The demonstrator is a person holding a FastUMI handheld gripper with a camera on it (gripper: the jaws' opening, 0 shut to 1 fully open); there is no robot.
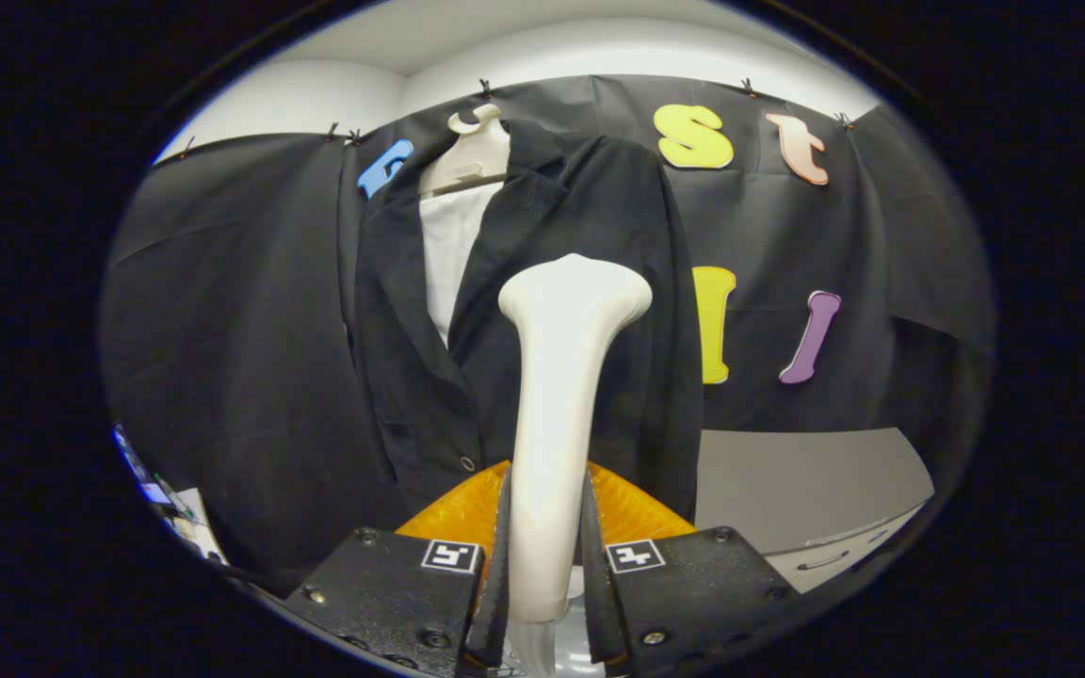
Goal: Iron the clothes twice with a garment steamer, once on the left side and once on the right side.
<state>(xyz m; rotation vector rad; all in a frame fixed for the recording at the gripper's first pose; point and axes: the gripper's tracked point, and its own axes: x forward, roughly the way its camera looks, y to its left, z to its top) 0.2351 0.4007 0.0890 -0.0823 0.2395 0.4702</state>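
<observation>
the tongs sit clamped on the steamer handle, low down. looks rigid, smooth, probably top-heavy and slippery. the jacket beyond hangs soft.

Two flat, textured black blocks are being shown on the gripper, each fitted with round screws and a square black-and-white marker. Two slim fingers are being carried on their inner edges.
</observation>
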